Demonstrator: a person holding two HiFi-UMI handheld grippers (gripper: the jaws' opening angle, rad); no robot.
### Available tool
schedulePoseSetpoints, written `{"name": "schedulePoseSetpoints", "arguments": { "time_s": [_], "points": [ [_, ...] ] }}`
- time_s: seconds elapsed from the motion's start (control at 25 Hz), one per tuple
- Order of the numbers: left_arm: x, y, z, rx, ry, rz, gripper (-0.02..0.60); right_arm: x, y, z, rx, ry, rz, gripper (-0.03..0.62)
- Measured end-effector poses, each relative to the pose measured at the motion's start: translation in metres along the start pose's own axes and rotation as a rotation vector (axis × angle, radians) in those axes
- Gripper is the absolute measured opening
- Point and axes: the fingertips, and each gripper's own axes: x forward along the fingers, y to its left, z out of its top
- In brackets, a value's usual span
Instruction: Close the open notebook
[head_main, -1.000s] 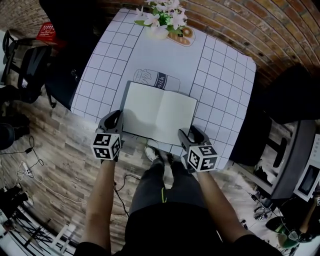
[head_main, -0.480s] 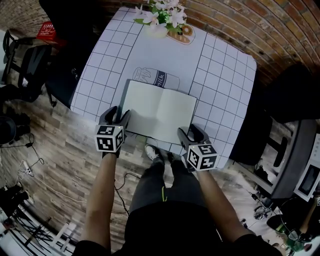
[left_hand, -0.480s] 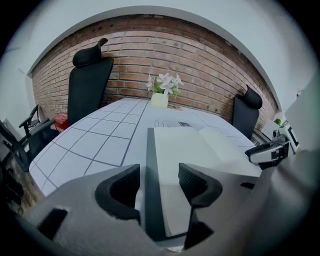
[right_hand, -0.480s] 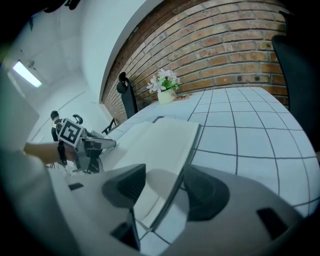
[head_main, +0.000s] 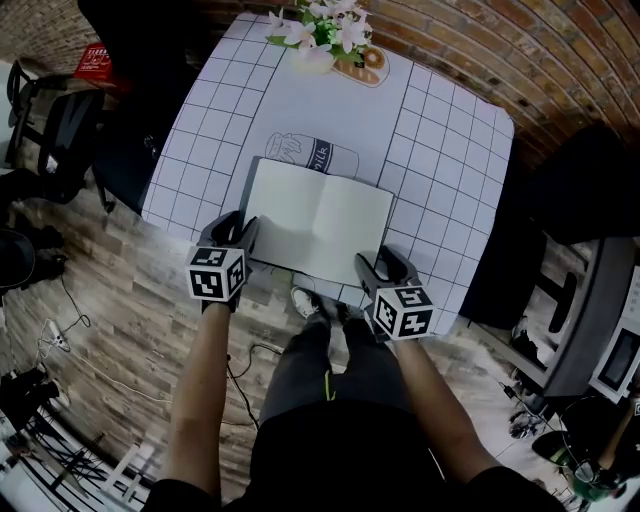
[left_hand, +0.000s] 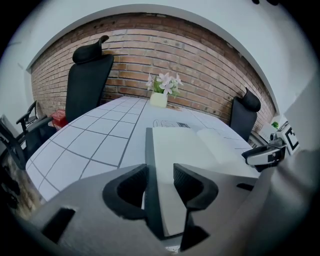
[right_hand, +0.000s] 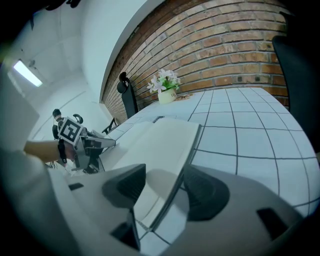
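Head view: the open notebook (head_main: 318, 232) lies flat at the near edge of the table (head_main: 440, 150), on a white gridded cloth, its blank pages facing up; a drawn milk carton (head_main: 305, 155) shows just beyond it and a pot of flowers (head_main: 325, 30) stands at the far edge. The left gripper (head_main: 238, 228) sits at the notebook's near left corner; the right gripper (head_main: 380, 262) sits at its near right corner.

Left gripper view: the left gripper (left_hand: 160, 182) has its jaws apart, though they have just been closing; the notebook's dark left cover edge (left_hand: 149, 165) runs between them, close against the left pad, with a gap to the right pad; the pages (left_hand: 185, 145) stretch away towards the flowers (left_hand: 162, 85); the right gripper (left_hand: 265, 154) shows at the far right.

Right gripper view: the right gripper (right_hand: 165, 187) holds its jaws wide; the notebook's right edge (right_hand: 160, 140) passes between them, slightly raised off the cloth, with neither pad pressing on it; the left gripper (right_hand: 85, 145) shows beyond, at the opposite side.
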Motion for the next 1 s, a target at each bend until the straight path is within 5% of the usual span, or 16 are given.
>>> {"name": "schedulePoseSetpoints", "arguments": {
  "time_s": [0.12, 0.48, 0.8, 1.0],
  "points": [
    [-0.006, 0.008, 0.005, -0.049, -0.045, 0.006, 0.052, 0.0, 0.0, 0.0, -0.002, 0.0, -0.001, 0.227],
    [-0.002, 0.018, 0.001, -0.012, 0.015, 0.07, 0.037, 0.001, 0.001, 0.0, -0.001, 0.001, 0.001, 0.225],
    [0.0, 0.017, 0.002, 0.003, 0.027, 0.056, 0.036, 0.001, 0.0, 0.0, -0.011, 0.0, -0.004, 0.225],
    [-0.004, 0.01, 0.007, -0.055, -0.019, -0.001, 0.031, 0.001, 0.0, 0.0, -0.013, -0.002, -0.006, 0.225]
  ]
}}
